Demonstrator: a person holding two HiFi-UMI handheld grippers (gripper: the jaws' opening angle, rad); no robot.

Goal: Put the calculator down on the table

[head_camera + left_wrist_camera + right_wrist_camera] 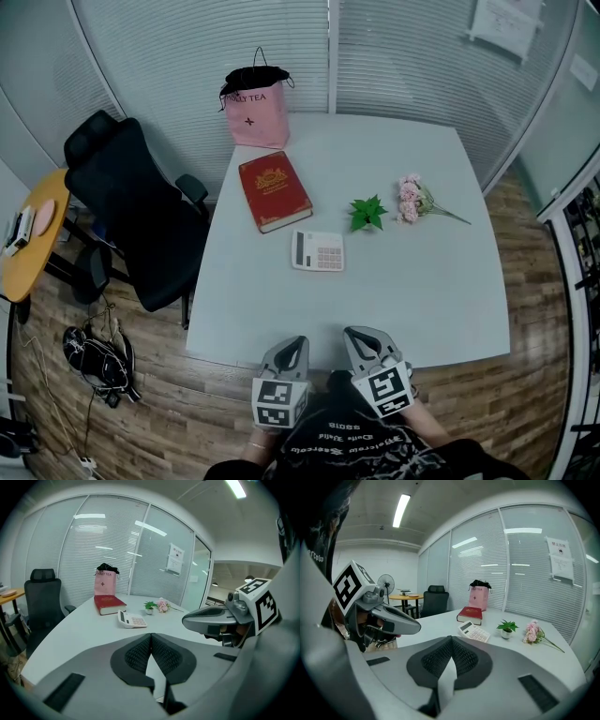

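Though empty, two grippers (296,343) (356,334), one calculator (317,251).

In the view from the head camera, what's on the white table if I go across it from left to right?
pink bag -> red book -> calculator -> small green plant -> pink flowers

Holding the left gripper (299,341) and the right gripper (351,332) side by side just in front of the torso (361,448), near each other but apart. Pointing both forward and slightly downward, tips angling a little toward each other. Pressing the left gripper's ribbed pads (138,654) fully together, gripping nothing. Pressing the right gripper's ribbed pads (465,657) together likewise, gripping nothing. Carrying the left marker cube (278,401) and the right marker cube (387,386) nearest the body.
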